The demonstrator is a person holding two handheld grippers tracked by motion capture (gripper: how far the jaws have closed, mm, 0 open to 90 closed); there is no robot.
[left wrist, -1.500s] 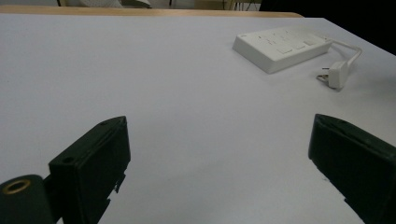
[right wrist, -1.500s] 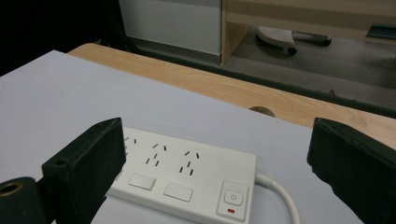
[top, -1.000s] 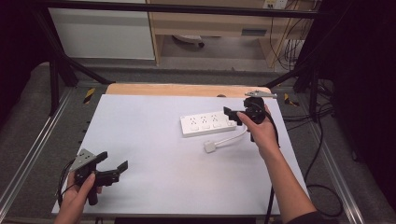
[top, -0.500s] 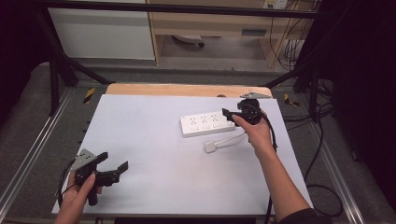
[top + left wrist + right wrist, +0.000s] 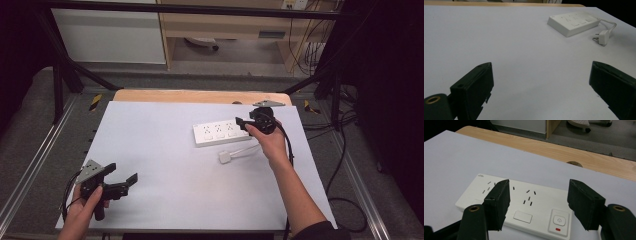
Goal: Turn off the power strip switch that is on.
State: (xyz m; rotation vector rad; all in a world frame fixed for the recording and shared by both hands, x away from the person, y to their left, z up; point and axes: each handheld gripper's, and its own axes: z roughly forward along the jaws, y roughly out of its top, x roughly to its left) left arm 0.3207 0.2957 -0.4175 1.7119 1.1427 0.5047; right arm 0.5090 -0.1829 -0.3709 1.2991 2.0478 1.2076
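High view: a white power strip (image 5: 221,133) lay on the white tabletop (image 5: 165,135), toward the far right part of it, long side running left to right. Its white cable curled around at the right end and came back to a white plug (image 5: 225,157) lying flat on the tabletop just in front of the strip, apart from it. The right gripper (image 5: 243,122) was held by the right hand (image 5: 267,140) over the strip's right end, jaws pointing left along it. Right gripper view: the power strip (image 5: 521,205) sat below and between the two black jaws, which stood wide apart and gripped nothing; a round power button with a red mark showed at the strip's near right corner, a blank rectangular button beside it, socket slots farther up. The left gripper (image 5: 124,181) was held by the left hand (image 5: 82,212) low over the near left corner of the tabletop, well apart from the strip. Left gripper view: jaws wide apart over bare white surface, with the strip (image 5: 573,23) and plug (image 5: 602,37) far off at upper right.
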